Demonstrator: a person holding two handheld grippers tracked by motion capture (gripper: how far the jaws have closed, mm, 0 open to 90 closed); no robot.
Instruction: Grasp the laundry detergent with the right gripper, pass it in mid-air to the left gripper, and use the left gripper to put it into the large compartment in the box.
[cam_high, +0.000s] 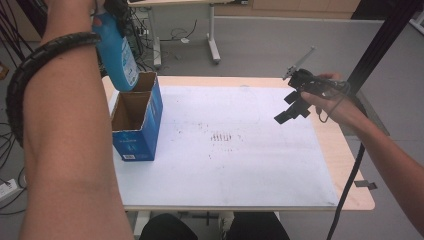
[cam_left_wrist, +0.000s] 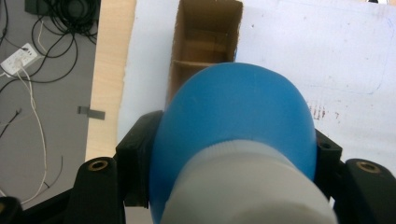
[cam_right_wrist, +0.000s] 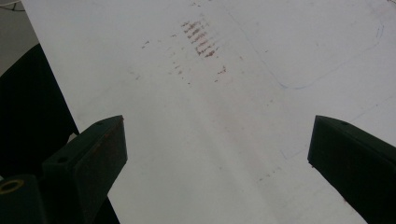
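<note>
We held the blue bottle (cam_high: 116, 55) just above the blue cardboard box (cam_high: 137, 122), its base over the box's far compartment. We judged it a rigid plastic bottle with smooth, curved, likely slippery walls, and fairly heavy if full, so the shoulder below the white cap (cam_left_wrist: 247, 186) seemed the safest place to grip. There our left gripper (cam_left_wrist: 233, 161) was clamped on it, one jaw at each side. Our right gripper (cam_high: 290, 107) hung well to the right of the box, above the white mat (cam_high: 240, 165), its jaws spread wide and pinching nothing.
</note>
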